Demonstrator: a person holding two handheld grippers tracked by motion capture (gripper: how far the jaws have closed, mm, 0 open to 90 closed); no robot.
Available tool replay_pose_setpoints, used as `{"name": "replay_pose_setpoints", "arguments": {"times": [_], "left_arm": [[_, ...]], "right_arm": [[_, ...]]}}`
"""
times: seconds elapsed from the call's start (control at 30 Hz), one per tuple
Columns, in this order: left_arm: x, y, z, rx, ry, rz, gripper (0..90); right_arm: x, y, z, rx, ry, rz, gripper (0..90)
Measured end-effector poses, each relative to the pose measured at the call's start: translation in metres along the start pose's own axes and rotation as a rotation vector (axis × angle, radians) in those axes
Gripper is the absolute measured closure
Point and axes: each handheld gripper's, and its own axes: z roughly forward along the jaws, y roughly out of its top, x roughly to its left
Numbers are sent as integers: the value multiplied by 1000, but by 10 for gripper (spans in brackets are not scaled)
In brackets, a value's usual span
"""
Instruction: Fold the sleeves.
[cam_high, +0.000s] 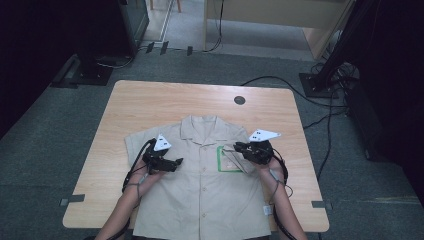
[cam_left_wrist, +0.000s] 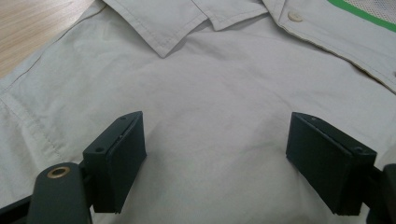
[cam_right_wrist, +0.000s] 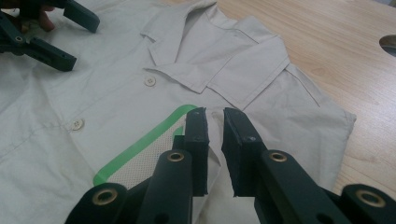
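Shirt (cam_high: 200, 185) lying flat on table (cam_high: 130, 105). Right gripper (cam_right_wrist: 214, 122) pinching pocket (cam_right_wrist: 140, 161) edge, jaws nearly together. Left gripper (cam_left_wrist: 215, 163) hovering, jaws wide apart. Better gripping cloth firmly, lifting gently.

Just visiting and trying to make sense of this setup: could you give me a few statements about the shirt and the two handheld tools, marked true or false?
1. The shirt lies flat on the wooden table, collar away from the person. True.
2. The pocket has a red border. False: it is green.
3. The left gripper has its fingers spread wide over the fabric. True.
4. The right gripper has its fingers spread wide. False: they stand nearly together, a narrow gap between them, at the pocket.
5. The shirt is unbuttoned. False: its front is closed.
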Motion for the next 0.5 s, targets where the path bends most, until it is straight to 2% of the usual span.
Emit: {"name": "replay_pose_setpoints", "arguments": {"times": [0.27, 0.5], "left_arm": [[0, 0, 0, 1, 0, 0, 199], [0, 0, 0, 1, 0, 1, 199]], "right_arm": [[-3, -3, 2, 14, -1, 1, 706], [-13, -9, 1, 27, -10, 24, 662]]}}
